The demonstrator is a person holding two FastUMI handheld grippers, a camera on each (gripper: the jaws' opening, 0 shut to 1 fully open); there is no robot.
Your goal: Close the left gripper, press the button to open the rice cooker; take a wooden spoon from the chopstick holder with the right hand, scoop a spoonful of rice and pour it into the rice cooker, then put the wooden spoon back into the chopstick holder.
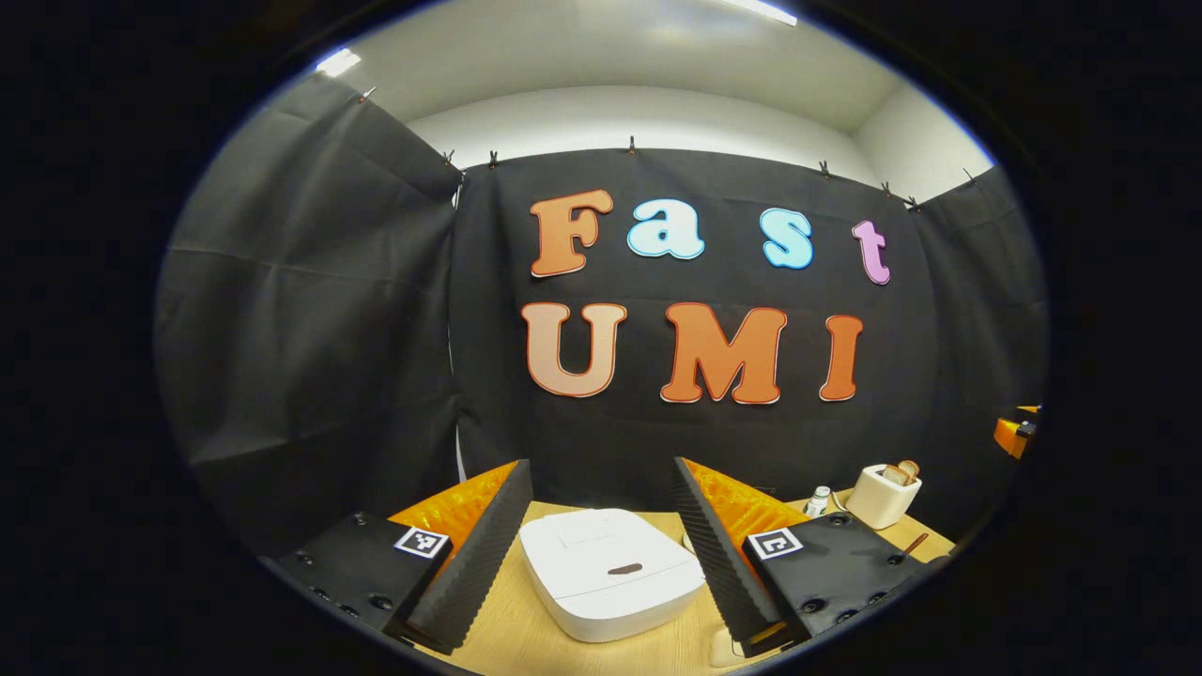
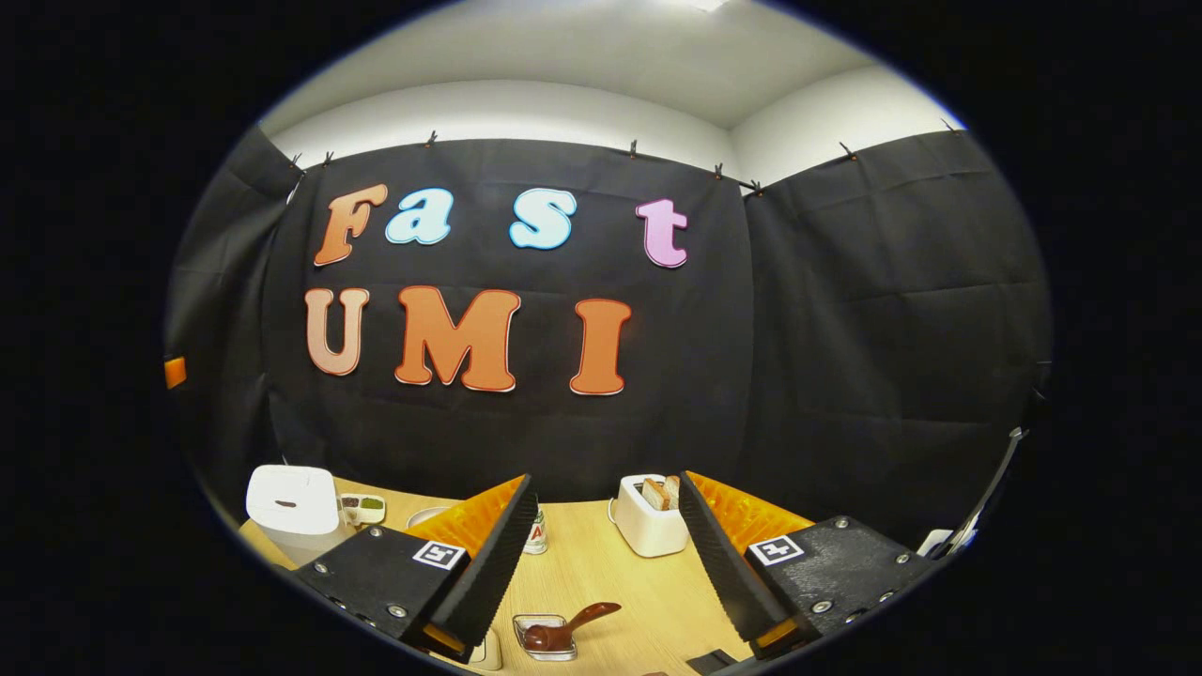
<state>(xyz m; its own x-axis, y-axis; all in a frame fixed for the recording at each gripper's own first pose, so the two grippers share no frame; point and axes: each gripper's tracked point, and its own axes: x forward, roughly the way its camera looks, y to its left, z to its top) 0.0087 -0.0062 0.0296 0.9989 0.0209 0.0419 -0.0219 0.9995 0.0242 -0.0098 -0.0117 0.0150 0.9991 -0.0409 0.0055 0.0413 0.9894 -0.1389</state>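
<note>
Left claw point(image 1: 601, 535) agape above rice cooker point(image 1: 610, 573)

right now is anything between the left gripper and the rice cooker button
Nothing visible. The left gripper is open above the closed rice cooker, whose dark button lies exposed on the lid, between the fingers.

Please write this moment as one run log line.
rice cooker: lid shut | left hand-held gripper: open | right hand-held gripper: open | spoon: untouched
</note>
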